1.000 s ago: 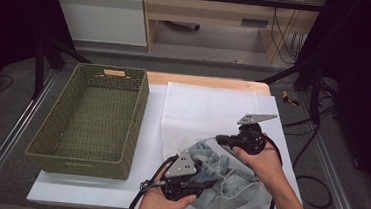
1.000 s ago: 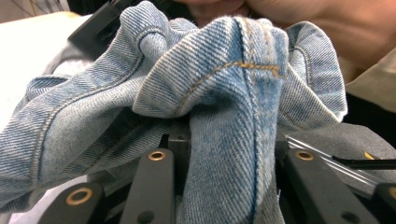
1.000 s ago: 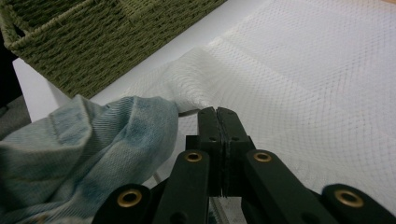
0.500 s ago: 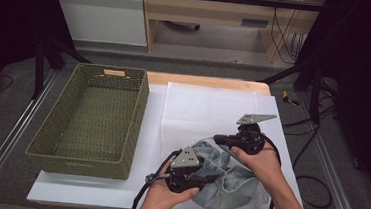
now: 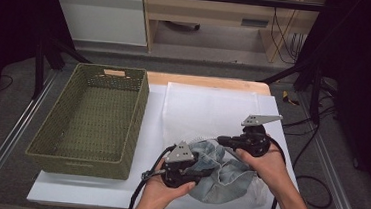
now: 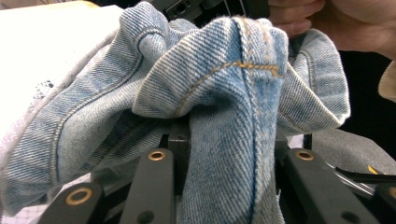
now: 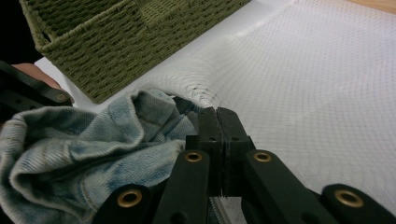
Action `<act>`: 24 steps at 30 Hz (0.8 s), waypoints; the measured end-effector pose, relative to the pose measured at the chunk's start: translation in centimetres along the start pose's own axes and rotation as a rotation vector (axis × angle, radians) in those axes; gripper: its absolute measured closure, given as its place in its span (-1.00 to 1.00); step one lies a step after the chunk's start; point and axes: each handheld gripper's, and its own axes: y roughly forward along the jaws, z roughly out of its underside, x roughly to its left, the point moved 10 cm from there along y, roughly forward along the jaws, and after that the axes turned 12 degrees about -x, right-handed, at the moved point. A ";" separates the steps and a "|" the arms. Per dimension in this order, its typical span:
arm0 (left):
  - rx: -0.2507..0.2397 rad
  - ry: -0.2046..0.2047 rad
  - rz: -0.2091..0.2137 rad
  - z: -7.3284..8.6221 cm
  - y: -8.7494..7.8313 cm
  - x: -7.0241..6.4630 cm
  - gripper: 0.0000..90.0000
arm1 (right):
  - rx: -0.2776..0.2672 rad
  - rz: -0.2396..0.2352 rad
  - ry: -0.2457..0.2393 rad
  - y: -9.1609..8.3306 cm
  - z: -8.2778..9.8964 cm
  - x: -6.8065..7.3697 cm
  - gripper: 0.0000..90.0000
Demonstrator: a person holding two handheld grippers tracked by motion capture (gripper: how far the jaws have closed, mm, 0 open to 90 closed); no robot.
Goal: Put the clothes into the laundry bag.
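A bunched pair of light blue jeans lies at the near right of the table, partly inside a white mesh bag. My left gripper is shut on a fold of the jeans, and the denim drapes over and between its jaws. My right gripper sits just beyond the bundle. Its jaws are pressed together on the edge of the mesh bag at the gripper tip. The jeans lie directly to its left.
A green woven basket stands empty on the left of the white tabletop, and its corner is close to the bundle. The mesh bag lies flat toward the far wooden edge. Cables trail from both grippers off the near edge.
The left gripper has edged the jeans slightly farther from the near edge, toward the right gripper. The right hand has kept still on the bag's edge.
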 end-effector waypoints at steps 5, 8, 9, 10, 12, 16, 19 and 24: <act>-0.017 -0.011 0.004 -0.6 -0.5 -0.3 0.46 | 0.006 0.007 -0.001 -0.5 -0.2 -0.1 1.00; -0.032 -0.004 -0.010 -0.9 -0.7 -0.3 0.47 | 0.006 0.006 -0.002 -0.6 -0.4 0.0 1.00; -0.040 0.000 -0.014 -1.1 -0.7 -0.3 0.47 | 0.006 0.006 -0.002 -0.6 -0.4 0.0 1.00; -0.064 0.005 -0.029 -1.4 -0.7 0.0 0.47 | 0.004 0.003 -0.008 -0.7 -0.6 0.0 1.00; -0.083 -0.004 -0.044 -1.6 -0.7 0.2 0.47 | 0.002 0.004 -0.006 -0.6 -0.8 0.1 1.00; -0.107 0.011 -0.073 -2.0 -0.7 0.5 0.47 | 0.005 0.006 -0.011 -0.6 -0.9 0.2 1.00; -0.113 0.021 -0.089 -2.0 -0.6 0.7 0.47 | 0.004 0.004 -0.015 -0.6 -1.0 0.3 1.00; -0.149 0.035 -0.143 -2.0 -0.7 1.4 0.47 | 0.003 0.004 -0.006 -0.7 -1.1 0.4 1.00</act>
